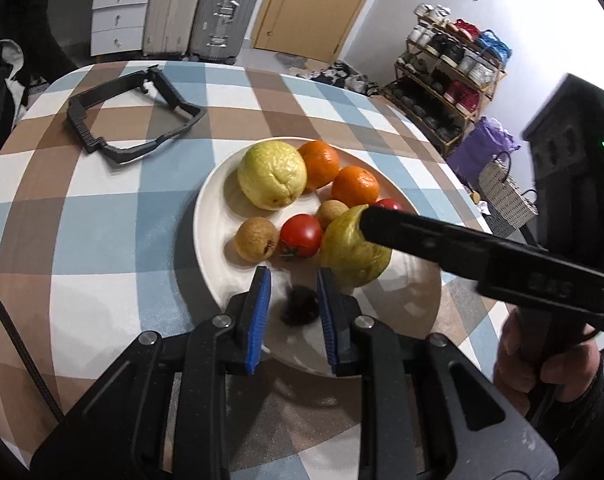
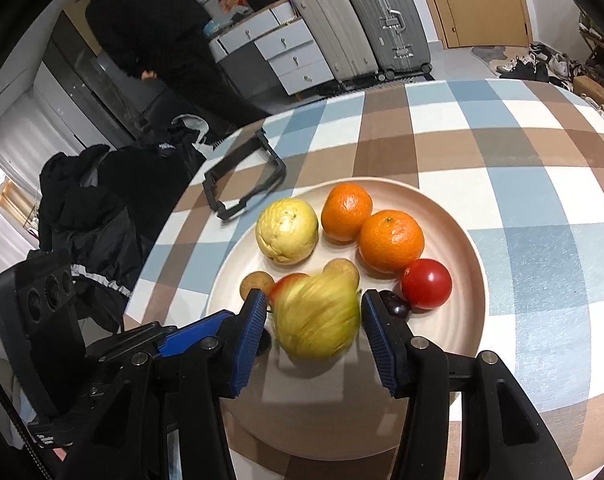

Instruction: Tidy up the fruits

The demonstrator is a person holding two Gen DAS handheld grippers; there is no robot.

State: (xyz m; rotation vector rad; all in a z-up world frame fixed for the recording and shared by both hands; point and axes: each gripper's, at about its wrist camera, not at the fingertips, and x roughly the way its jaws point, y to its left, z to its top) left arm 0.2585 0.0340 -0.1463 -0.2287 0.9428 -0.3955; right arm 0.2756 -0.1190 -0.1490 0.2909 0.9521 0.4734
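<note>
A white plate holds a yellow guava, two oranges, two tomatoes, two brown longans and a dark fruit. A second yellow-green guava is blurred between the open fingers of my right gripper; no pad touches it. My left gripper is open around the blurred dark fruit, above the plate's near part.
The plate sits on a round table with a checked blue, brown and white cloth. A black plastic frame lies at the far left. Suitcases, drawers, a shoe rack and a person stand beyond the table.
</note>
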